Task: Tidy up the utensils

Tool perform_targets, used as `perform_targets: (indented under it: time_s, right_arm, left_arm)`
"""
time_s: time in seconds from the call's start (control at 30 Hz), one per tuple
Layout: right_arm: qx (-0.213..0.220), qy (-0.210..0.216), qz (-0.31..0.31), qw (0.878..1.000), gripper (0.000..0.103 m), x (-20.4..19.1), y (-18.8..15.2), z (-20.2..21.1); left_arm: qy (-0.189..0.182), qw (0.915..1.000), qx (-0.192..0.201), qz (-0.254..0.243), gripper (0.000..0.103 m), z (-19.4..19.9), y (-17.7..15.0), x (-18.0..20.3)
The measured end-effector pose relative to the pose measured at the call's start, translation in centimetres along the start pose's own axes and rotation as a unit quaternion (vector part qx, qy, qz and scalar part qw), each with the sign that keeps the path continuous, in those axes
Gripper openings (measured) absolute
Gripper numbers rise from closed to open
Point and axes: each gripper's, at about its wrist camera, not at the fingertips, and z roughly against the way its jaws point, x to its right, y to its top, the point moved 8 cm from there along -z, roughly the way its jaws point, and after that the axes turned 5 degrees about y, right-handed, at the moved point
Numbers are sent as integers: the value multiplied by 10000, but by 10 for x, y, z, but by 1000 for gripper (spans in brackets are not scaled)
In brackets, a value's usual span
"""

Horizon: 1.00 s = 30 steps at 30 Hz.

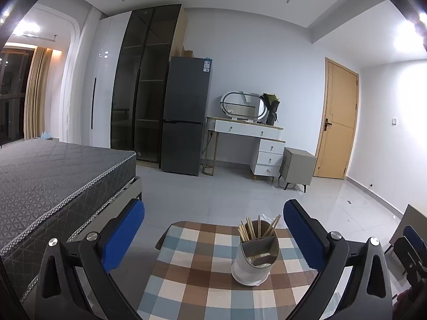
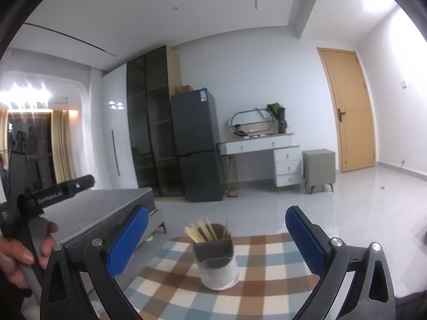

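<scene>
Blue-padded fingers fill the bottom of both views, and both tools are spread wide with nothing between the pads. Left gripper is released, its jaws framing the checkered tablecloth; the utensil holder stands upright on the cloth ahead, nearer the right-hand finger, not touching it. Wooden chopsticks poke up out of its rear compartment, fanned and leaning. Right gripper is also unclenched, and from its camera the holder sits almost dead centre between the two fingers, a little beyond the pads, with the chopsticks slightly blurred. At the left edge of that view, a hand wraps the left tool's handle. Beyond the table lie a grey mattress, a dark fridge and a white dressing table.
</scene>
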Motion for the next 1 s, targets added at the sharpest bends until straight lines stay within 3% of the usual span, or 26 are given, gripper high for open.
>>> perform_targets:
  time_s: [0.53,0.77,1.0]
  right_arm:
    - [-83,-122,93,9998,103,6,-46,10]
    - [-654,-21,17,9979,103,4,-76,-3]
    - [-1123,-357,221,9928,103,6,-100,-12]
  left_arm:
    - [146,9996,-115,-191,101,4,-45,2]
    - [169,9987,-335,-331,101,-5,-67,8]
    - [96,9962,-671,-553,101,-13,-93,13]
